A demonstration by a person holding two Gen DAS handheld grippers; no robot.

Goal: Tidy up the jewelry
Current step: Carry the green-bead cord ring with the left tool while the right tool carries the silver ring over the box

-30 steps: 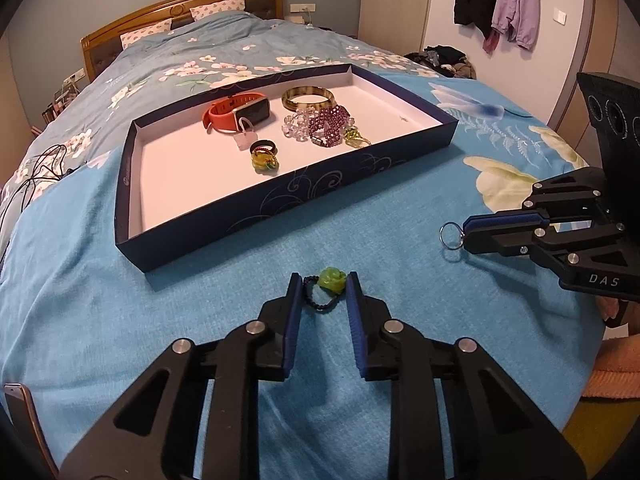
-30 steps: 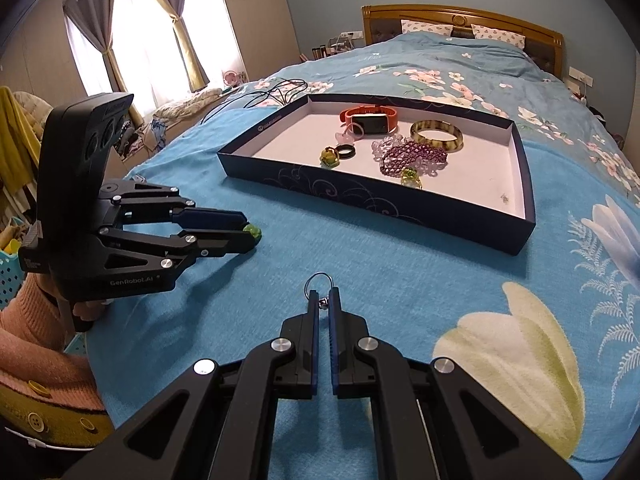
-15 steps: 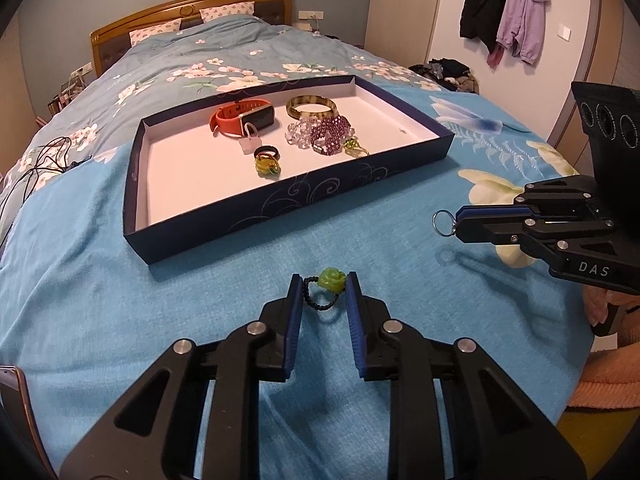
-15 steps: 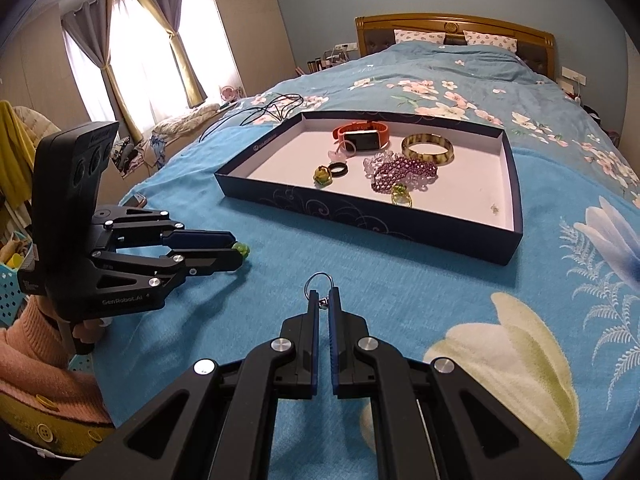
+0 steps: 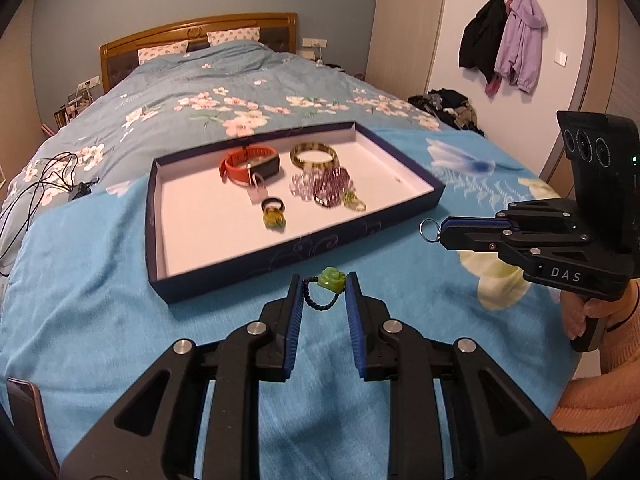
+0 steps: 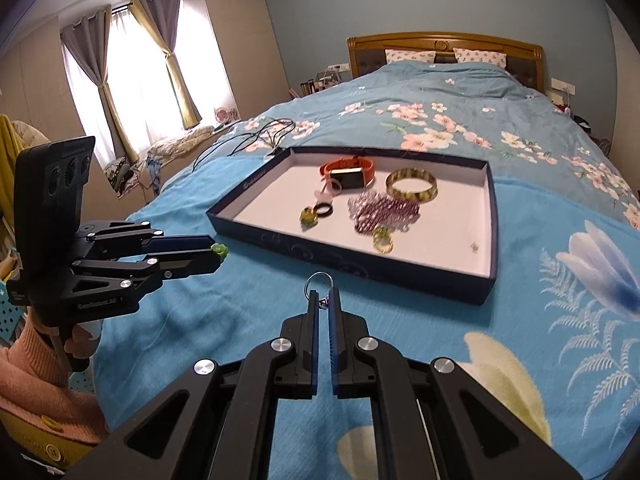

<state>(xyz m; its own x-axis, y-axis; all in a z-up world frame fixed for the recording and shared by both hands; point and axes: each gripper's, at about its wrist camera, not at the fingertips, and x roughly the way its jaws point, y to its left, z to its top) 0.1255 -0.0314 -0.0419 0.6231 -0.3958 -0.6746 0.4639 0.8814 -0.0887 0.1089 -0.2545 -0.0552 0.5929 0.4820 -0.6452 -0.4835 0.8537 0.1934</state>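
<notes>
My left gripper (image 5: 323, 286) is shut on a black beaded ring with a green rose (image 5: 331, 279), held above the blue bedspread short of the tray. My right gripper (image 6: 324, 295) is shut on a small silver ring (image 6: 319, 282) that sticks out past its tips. The left gripper (image 6: 214, 254) shows at the left of the right wrist view, the right gripper (image 5: 442, 233) at the right of the left wrist view. The dark blue tray (image 5: 280, 254) holds an orange watch (image 5: 250, 165), a bangle (image 5: 314, 155), purple and clear bead bracelets (image 5: 326, 188) and small rings (image 5: 273, 214).
Black cables (image 5: 44, 178) lie on the bed left of the tray. A phone (image 5: 28, 420) rests at the near left corner. A person's hands in pink sleeves (image 5: 600, 384) hold both grippers. Jackets (image 5: 504, 40) hang on the right wall.
Both grippers have risen above the bedspread with their rings still held, and both views have tipped up to show more of the room. The tray's contents have not moved.
</notes>
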